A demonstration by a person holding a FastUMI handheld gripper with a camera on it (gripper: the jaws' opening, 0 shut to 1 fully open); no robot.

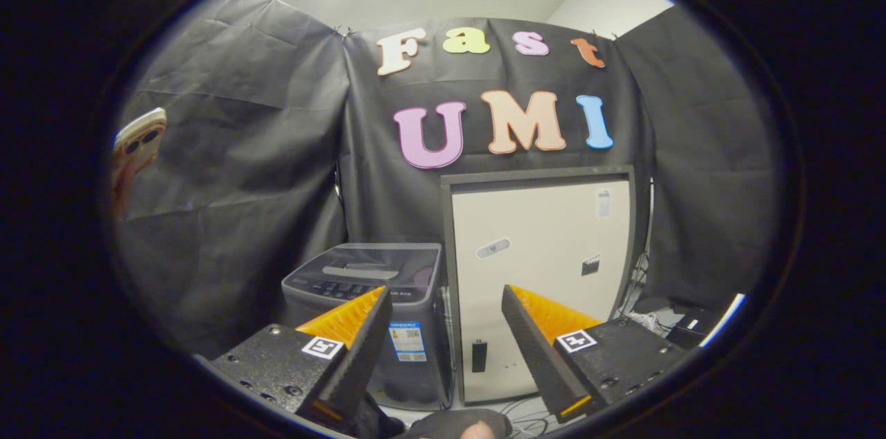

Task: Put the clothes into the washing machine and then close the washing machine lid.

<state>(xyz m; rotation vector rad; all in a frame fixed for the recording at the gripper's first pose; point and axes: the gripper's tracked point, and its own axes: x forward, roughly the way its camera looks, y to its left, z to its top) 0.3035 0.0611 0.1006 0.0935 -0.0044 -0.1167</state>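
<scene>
A small grey top-loading washing machine (374,300) stands on the floor against the black cloth wall, beyond my left finger. Its lid (377,266) lies flat and closed, with a control panel along the front. My gripper (446,297) is held well back from the machine and above the floor, open wide, with nothing between its fingers. A dark bundle, possibly clothing (453,424), lies low between the fingers, with a person's fingertip (477,431) touching it.
A beige cabinet with a grey frame (543,273) stands right of the washer, touching it. A hand holds a phone (138,141) up at the left. Cables and dark boxes (682,328) lie on the floor at the right.
</scene>
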